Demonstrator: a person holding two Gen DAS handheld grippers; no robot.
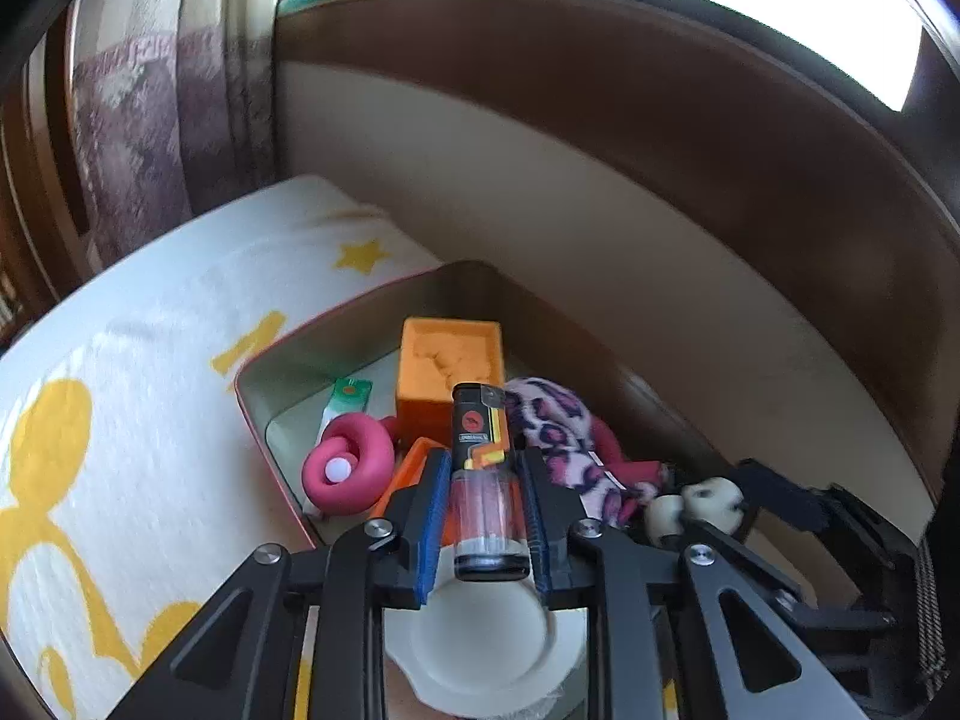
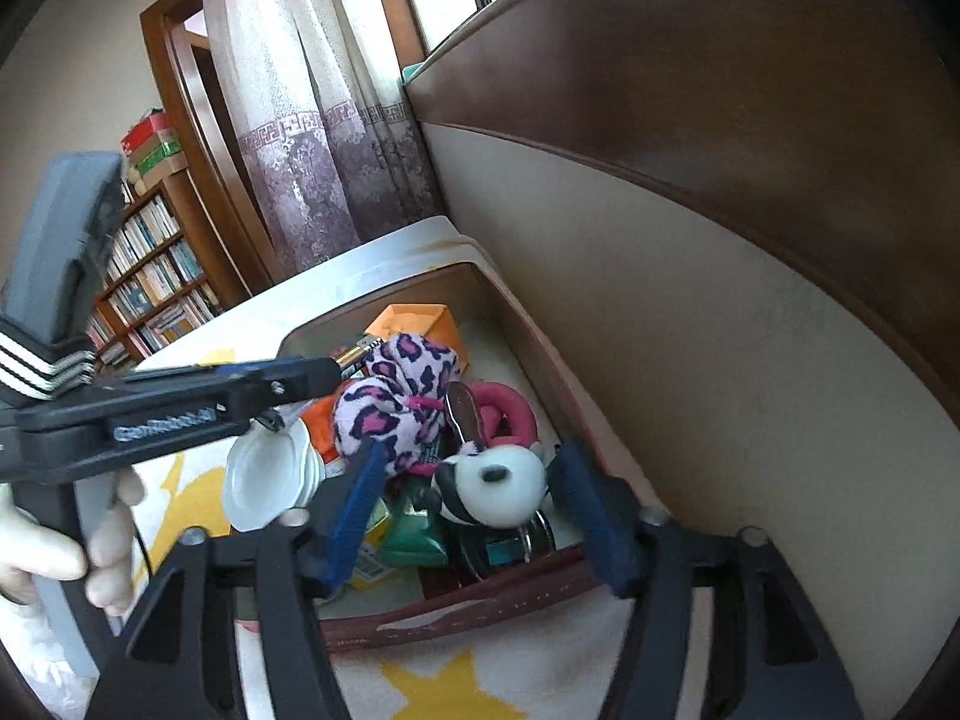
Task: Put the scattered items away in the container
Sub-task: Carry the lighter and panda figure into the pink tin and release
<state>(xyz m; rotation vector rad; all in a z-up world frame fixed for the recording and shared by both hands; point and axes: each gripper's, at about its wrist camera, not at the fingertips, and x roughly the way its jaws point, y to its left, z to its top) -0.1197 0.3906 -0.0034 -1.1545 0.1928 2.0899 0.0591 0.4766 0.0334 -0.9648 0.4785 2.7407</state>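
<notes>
The shallow metal container with a red outer rim (image 1: 264, 420) lies on a white bed cover printed with yellow stars (image 1: 150, 312), close against a brown and cream padded headboard (image 1: 600, 192). Inside it sit an orange open-topped plastic box (image 1: 450, 366), a pink rubber ring with a white ball in it (image 1: 348, 468), a small green and white packet (image 1: 345, 399) and a pink leopard-print fleece cloth (image 1: 558, 426). Over the container, the left gripper (image 1: 483, 510) is clamped narrowly on a black lighter with a clear tank (image 1: 480, 468), pads pressing both its sides. Below the lighter lies a white round plastic piece (image 1: 480, 642). The right gripper (image 2: 462, 498) stands wide over the near end of the container, with a black and white panda figurine (image 2: 492, 486) between its blue pads (image 2: 354, 510); the pads do not touch the figurine. A hand in a white glove (image 2: 102, 546) holds the left gripper's handle.
</notes>
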